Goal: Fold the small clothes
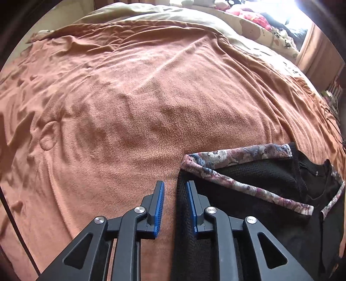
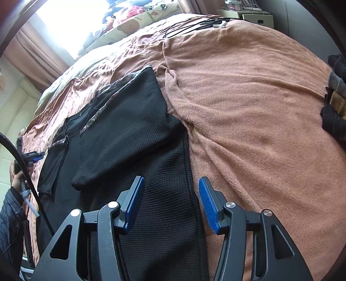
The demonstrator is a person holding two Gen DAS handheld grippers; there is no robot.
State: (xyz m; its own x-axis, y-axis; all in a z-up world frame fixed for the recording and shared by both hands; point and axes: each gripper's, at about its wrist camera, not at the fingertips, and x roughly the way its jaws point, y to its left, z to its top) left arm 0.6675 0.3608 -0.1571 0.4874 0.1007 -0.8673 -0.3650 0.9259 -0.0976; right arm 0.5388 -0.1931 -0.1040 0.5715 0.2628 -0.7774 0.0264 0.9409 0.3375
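Observation:
A black knit garment [image 2: 138,164] with floral trim lies flat on the orange-brown blanket [image 2: 248,112]. One sleeve [image 2: 129,121] is folded across its body. In the left wrist view the garment [image 1: 259,194] lies at the lower right with its floral band [image 1: 237,155] showing. My left gripper [image 1: 175,192] has its jaws partly closed, straddling the garment's left edge, with a gap still between the pads. My right gripper [image 2: 172,194] is open, with its jaws on either side of the garment's right edge, just above it.
The blanket [image 1: 129,97] covers a bed. Pillows and soft toys [image 2: 129,19] lie at the head by the bright window. Cables [image 2: 194,24] lie at the far edge. A pile of dark folded clothes [image 2: 335,97] sits at the right.

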